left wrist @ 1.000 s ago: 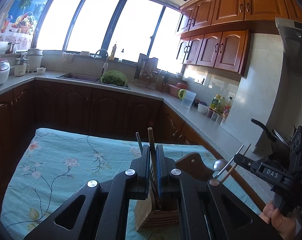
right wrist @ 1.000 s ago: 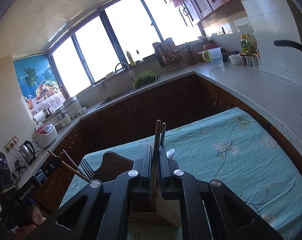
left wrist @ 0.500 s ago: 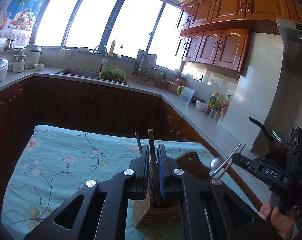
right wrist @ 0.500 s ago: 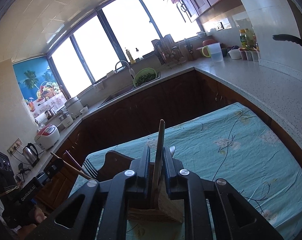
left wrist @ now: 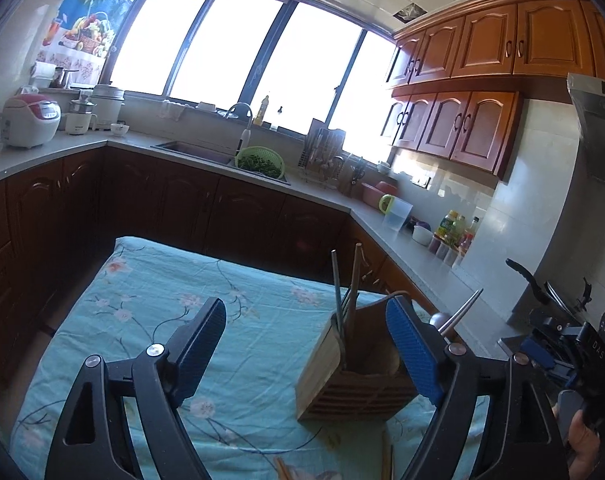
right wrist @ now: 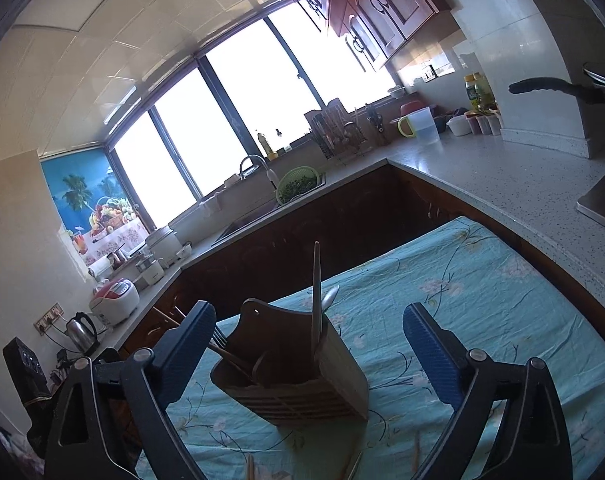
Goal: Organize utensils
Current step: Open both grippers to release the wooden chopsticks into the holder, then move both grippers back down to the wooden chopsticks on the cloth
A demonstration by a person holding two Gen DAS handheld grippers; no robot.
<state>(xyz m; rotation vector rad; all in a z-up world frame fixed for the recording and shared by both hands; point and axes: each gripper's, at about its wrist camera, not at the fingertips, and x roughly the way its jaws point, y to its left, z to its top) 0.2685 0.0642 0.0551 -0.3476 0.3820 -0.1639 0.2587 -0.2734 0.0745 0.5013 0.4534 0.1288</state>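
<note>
A wooden utensil holder [left wrist: 354, 376] stands on the floral tablecloth; it also shows in the right wrist view [right wrist: 298, 376]. Chopsticks [left wrist: 352, 288] and a fork stand in it, and a spoon [left wrist: 454, 318] leans out on its right. In the right wrist view a chopstick [right wrist: 316, 292], a spoon and a fork [right wrist: 220, 338] stick out of it. My left gripper [left wrist: 306, 354] is open and empty, its jaws wide apart just before the holder. My right gripper [right wrist: 310, 354] is open and empty, its jaws either side of the holder.
The teal tablecloth [left wrist: 162, 320] covers the table. Loose chopstick ends [left wrist: 386, 456] lie on the cloth near the front edge. Dark cabinets and a grey counter [right wrist: 502, 176] run behind and to the right, with a sink and green colander [left wrist: 260, 162].
Both grippers have opened wide and let go of the utensils they held. The chopsticks now stand free in the holder. Both grippers have drawn back a little.
</note>
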